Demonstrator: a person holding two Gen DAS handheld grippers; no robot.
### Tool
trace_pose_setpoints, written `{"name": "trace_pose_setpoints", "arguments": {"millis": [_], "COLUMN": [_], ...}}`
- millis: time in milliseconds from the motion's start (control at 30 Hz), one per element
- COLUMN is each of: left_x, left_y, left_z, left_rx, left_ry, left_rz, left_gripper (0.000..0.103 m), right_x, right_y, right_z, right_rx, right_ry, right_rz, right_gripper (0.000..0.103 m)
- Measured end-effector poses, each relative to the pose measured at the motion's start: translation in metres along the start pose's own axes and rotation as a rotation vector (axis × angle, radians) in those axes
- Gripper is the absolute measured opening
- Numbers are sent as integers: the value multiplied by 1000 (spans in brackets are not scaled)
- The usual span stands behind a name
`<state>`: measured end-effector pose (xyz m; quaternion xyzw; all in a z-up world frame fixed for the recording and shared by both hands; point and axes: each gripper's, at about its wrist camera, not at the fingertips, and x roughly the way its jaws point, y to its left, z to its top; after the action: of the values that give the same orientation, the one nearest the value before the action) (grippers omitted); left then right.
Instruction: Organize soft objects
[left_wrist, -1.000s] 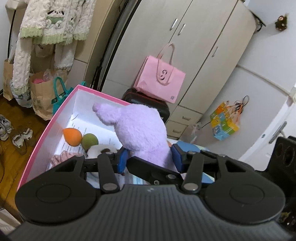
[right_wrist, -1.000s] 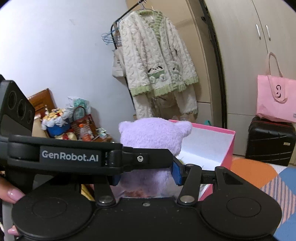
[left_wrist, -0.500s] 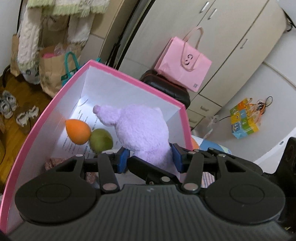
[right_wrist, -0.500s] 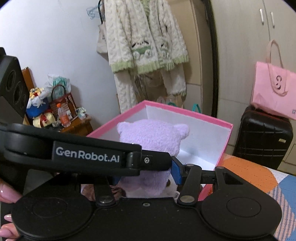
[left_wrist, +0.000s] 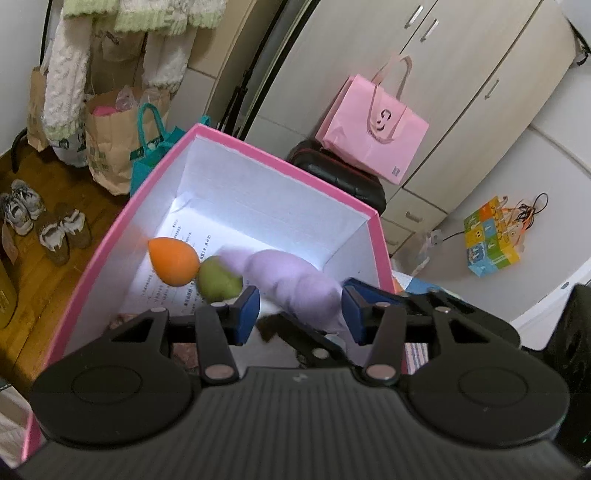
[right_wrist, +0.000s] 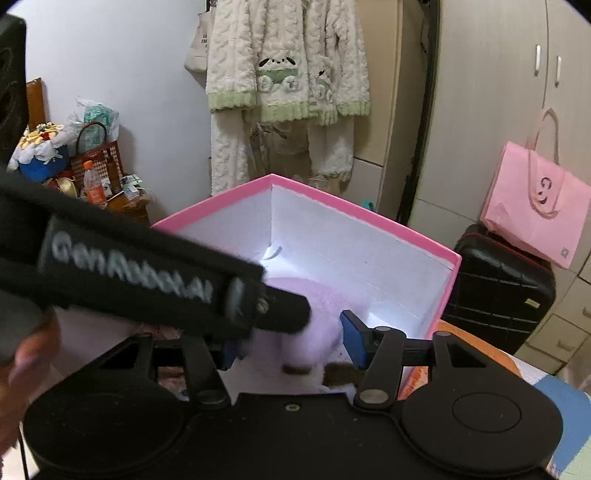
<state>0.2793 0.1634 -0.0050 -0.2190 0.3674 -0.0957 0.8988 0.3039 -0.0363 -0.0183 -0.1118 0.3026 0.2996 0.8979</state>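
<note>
A lilac plush toy (left_wrist: 291, 277) lies tipped over and blurred inside the pink box (left_wrist: 280, 162), beside an orange egg-shaped sponge (left_wrist: 173, 262) and a green one (left_wrist: 218, 282). My left gripper (left_wrist: 299, 310) is shut on the toy's lower end. In the right wrist view one of its black fingers (right_wrist: 147, 273) crosses the picture. My right gripper (right_wrist: 288, 347) straddles the same plush toy (right_wrist: 325, 317) over the pink box (right_wrist: 332, 199). Its jaws are opening, and the right pad (right_wrist: 352, 341) stands just off the fur. The left pad is partly hidden.
Past the box stand a black suitcase (left_wrist: 340, 181) with a pink paper bag (left_wrist: 373, 133), wardrobe doors, a hanging knitted cardigan (right_wrist: 288, 66), paper bags (left_wrist: 110, 147) and shoes (left_wrist: 44, 221) on the wooden floor. A person's hand (right_wrist: 22, 350) shows at the left.
Both grippers came down closer over the box. The plush went from upright to tipped over inside it. The right jaws widened; the left kept their width.
</note>
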Motion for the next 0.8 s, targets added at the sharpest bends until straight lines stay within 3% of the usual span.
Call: {"name": "trace_pose_setpoints", "arguments": {"millis": [100, 233, 433, 800], "left_x": [-17, -36, -53, -100], "left_y": [0, -3, -7, -31], "left_z": [-7, -19, -37, -71], "left_rx": [14, 63, 91, 185], "left_ry": [-45, -88, -87, -132], "left_rz": [2, 31, 28, 27], "left_gripper": [48, 50, 51, 58], "right_x": [-17, -44, -87, -129], "right_y": [3, 2, 3, 7], "right_z": [-7, -19, -38, -54], "right_rx": [-27, -24, 8, 68], "right_ry": [-36, -79, -139, -161], "right_rz": [-45, -73, -48, -71], "right_gripper": [76, 76, 76, 76]}}
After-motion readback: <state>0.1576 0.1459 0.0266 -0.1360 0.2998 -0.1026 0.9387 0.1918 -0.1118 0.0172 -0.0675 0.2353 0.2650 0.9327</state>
